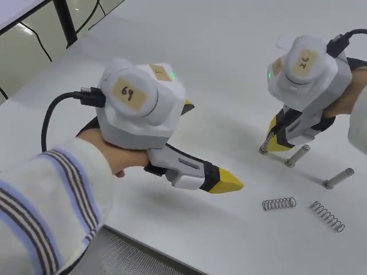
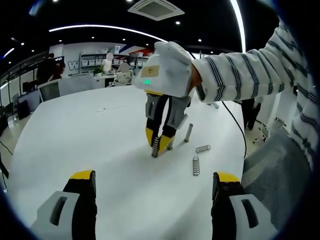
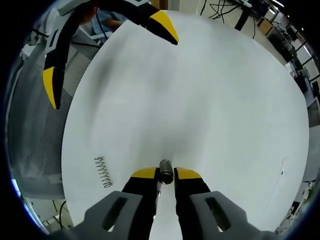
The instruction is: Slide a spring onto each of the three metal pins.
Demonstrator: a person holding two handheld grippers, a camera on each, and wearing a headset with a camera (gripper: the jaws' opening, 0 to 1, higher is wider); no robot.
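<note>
pinching a spring [image 3: 165, 167] near its lower end, the right tongs [image 3: 166, 175] are almost closed on the coils, spring tip down on the counter [image 1: 218, 69] at the right of the head view. whether a pin already sits inside that coil, i cannot tell. the left tongs [image 2: 154, 176] hang wide apart with nothing between them, low in the left gripper view. just beside the gripped spring, two pins [image 1: 298, 155] [image 1: 338, 178] stand bare, and two loose springs [image 1: 279, 203] [image 1: 328, 216] lie flat at lower right. looks like the first of three is in hand. next up, by my reading: keep the coil in line with its pin, push it down, let go, then fetch a loose spring. handwritten stickers read "69" [image 1: 128, 93] on the left unit and "26" [image 1: 304, 62] on the right.
</note>
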